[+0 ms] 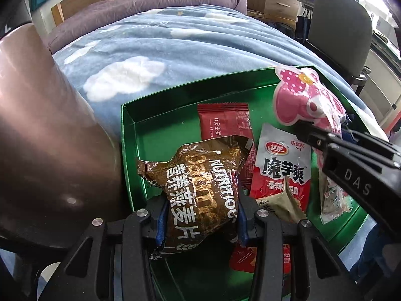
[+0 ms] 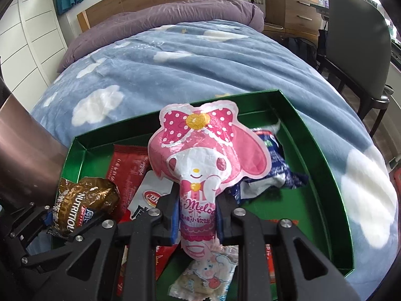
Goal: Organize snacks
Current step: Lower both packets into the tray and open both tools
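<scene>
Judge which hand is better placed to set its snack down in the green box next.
Left, narrowly. The left gripper holds the brown oat packet low over bare green box floor. The right gripper holds the pink candy pouch above other packets.

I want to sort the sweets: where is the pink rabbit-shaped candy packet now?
The pink rabbit-shaped candy packet is clamped upright in the right gripper, above the green cardboard tray on the bed, with the crumpled blue wrapper just behind it.

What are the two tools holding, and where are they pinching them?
The left tool pinches the brown oatmeal packet at its lower half. The right tool pinches the pink bunny candy bag at its narrow lower part.
</scene>
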`<state>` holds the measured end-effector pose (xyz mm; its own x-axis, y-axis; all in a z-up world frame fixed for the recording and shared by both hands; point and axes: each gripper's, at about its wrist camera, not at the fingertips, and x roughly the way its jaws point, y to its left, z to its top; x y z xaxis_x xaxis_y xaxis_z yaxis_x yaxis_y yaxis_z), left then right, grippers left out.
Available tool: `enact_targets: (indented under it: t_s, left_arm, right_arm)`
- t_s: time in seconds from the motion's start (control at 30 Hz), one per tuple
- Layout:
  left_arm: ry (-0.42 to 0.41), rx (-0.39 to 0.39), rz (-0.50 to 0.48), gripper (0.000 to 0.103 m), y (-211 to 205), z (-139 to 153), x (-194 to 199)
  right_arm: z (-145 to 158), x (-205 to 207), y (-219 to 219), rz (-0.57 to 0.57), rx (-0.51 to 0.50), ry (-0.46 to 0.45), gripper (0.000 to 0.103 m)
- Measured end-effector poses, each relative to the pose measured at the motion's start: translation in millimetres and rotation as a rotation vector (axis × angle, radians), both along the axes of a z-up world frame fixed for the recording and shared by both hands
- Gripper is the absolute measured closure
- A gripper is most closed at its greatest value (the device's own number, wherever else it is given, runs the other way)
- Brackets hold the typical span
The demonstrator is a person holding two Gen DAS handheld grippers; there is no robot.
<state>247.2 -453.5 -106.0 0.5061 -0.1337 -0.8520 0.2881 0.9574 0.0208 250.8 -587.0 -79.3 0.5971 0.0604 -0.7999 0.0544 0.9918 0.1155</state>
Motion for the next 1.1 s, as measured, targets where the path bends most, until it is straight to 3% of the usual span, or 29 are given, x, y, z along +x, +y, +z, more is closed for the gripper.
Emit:
enact_targets:
  t_s: [0.4,0.57,0.77,1.0,1.07,1.1]
  left_arm:
    - [0.008,-0.021,0.002,0.059,2.1,-3.9,-1.1]
    - [0.000,-0.013,-0.003,0.055,1.2,-4.1,-1.1]
    - [-0.012,0.010,-0.012,0.052,-1.1,-3.2,-4.6]
    - [-0.040,0.032,-0.014,0.046,-2.5,0.1,-9.3]
    - [-0.056,0.042,-0.013,0.045,-2.7,2.2,-10.7]
    - [-0.057,0.042,-0.016,0.045,-3.2,3.2,-11.2]
  right_arm:
    - [-8.1,-5.0,-0.1,-0.010,0.006,0.006,0.098]
    - [-7.6,-6.4,1.0,-0.015,-0.001,0.005,0.061]
    - [-6.9,-9.4,3.7,-0.015,-0.007,0.004,0.028]
    - [-1.1,-18.5,8.9,-0.006,-0.017,-0.010,0.020]
    - [1.8,-21.5,9.8,-0.005,-0.019,-0.017,0.002]
    - [3.7,-23.2,10.3,-0.006,-0.022,-0.020,0.001]
